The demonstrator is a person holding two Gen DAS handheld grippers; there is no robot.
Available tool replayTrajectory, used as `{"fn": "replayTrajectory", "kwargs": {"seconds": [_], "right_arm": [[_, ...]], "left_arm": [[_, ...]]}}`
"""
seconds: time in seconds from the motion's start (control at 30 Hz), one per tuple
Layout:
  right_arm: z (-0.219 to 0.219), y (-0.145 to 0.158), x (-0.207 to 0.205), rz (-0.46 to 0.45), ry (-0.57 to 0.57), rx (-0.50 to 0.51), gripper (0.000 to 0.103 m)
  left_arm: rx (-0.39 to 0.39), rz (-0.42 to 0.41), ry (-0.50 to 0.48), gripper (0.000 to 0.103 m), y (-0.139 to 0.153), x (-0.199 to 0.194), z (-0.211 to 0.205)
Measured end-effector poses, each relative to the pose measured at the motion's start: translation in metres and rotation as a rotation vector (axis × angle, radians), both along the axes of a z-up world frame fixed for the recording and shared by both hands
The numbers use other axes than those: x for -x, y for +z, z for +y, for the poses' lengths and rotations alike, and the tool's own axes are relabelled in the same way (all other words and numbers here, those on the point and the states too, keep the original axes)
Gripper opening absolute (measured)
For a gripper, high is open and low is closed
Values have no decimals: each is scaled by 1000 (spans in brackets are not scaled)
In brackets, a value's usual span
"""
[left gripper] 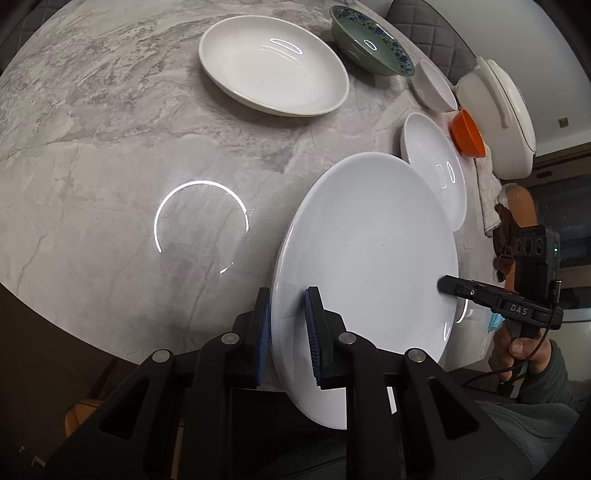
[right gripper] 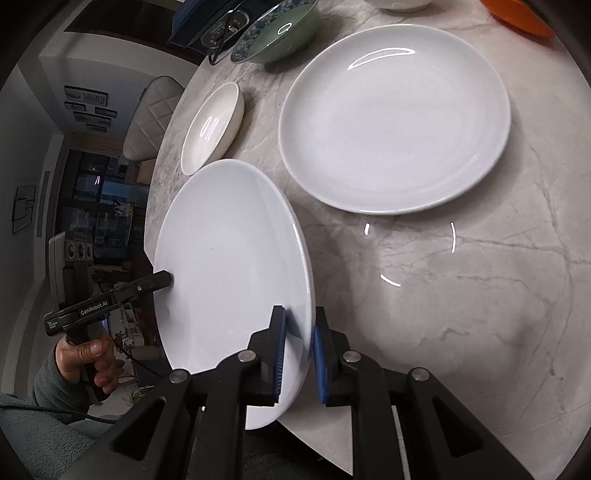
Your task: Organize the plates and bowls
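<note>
A large white plate (left gripper: 369, 258) (right gripper: 232, 251) hangs tilted above the marble table (left gripper: 110, 147) (right gripper: 461, 295), carried by both grippers. My left gripper (left gripper: 289, 299) is shut on its left rim, blue pads on either face. On the opposite rim my right gripper (right gripper: 299, 314) is shut in the same way. Each gripper shows in the other's view, the right gripper (left gripper: 445, 286) and the left gripper (right gripper: 166, 278), pinching the far edge. Another white plate (left gripper: 432, 166) (right gripper: 395, 118) lies flat on the table just beyond the held one.
A deep white dish (left gripper: 273, 62) (right gripper: 214, 127) sits farther back, with a green patterned bowl (left gripper: 369, 44) (right gripper: 277, 33), a small white bowl (left gripper: 432, 86) and an orange bowl (left gripper: 467, 134) (right gripper: 517, 14) behind. A white lidded pot (left gripper: 498, 110) and a cloth (left gripper: 487, 195) lie at the right edge.
</note>
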State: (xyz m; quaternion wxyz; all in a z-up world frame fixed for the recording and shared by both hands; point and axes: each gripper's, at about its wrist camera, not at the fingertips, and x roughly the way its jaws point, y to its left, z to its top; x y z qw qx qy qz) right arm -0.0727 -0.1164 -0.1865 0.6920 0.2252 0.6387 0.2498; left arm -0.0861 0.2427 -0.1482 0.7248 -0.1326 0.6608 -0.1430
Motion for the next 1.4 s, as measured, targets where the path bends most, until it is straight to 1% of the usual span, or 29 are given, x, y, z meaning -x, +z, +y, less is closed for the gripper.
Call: {"fn": "replayTrajectory", "kwargs": {"seconds": [0.07,0.17,0.4,0.6,0.67,0.8,0.9,1.0,1.03,1.07,1.1,1.13,1.17,1.2,1.23,1.27,1.3,1.33,1.4], "right_arm": [[7,-3,-3,6,-6,11,16],[19,-7,-1,9,-16,31,16],[30,-17,-6,19,-53,74,18],[29,-15,-7,-2,-74,106,18],[31,-13,-5,-15,-67,132,19],[38,-9,-5,-42,-62,184,21],[51,-5,-4,-84,-24,251,25],[57,-2,-1,-118,-2,295,27],[58,-2,0,-125,2,308,27],[60,-1,0,-132,7,320,31],[61,1,1,-141,10,326,36],[62,4,3,-154,12,331,40],[61,7,6,-171,10,335,49],[61,12,9,-188,2,334,58],[58,18,12,-201,-12,326,63],[54,24,16,-212,-30,317,72],[48,29,19,-221,-51,307,82],[42,36,22,-227,-76,295,87],[28,45,29,-230,-130,258,98]], "left_arm": [[4,14,-8,17,-11,-4,10],[2,21,-15,17,-22,-10,10],[-8,14,-67,17,-36,-29,14],[-3,23,-95,18,-43,-37,6],[-2,17,-100,18,-44,-37,2],[8,15,-80,18,-44,-36,3],[32,18,-48,19,-42,-33,9],[46,15,-23,20,-42,-32,13],[48,14,-14,27,-41,-32,15],[51,8,-2,35,-39,-32,18],[56,-3,12,58,-35,-31,20],[68,-22,26,76,-29,-31,24],[80,-52,43,79,-22,-30,27],[89,-81,57,80,-14,-30,28],[93,-103,65,82,-7,-31,31],[101,-120,73,85,0,-33,33],[113,-137,77,95,6,-36,35],[114,-153,76,103,12,-39,35],[112,-186,62,103,27,-47,31]]}}
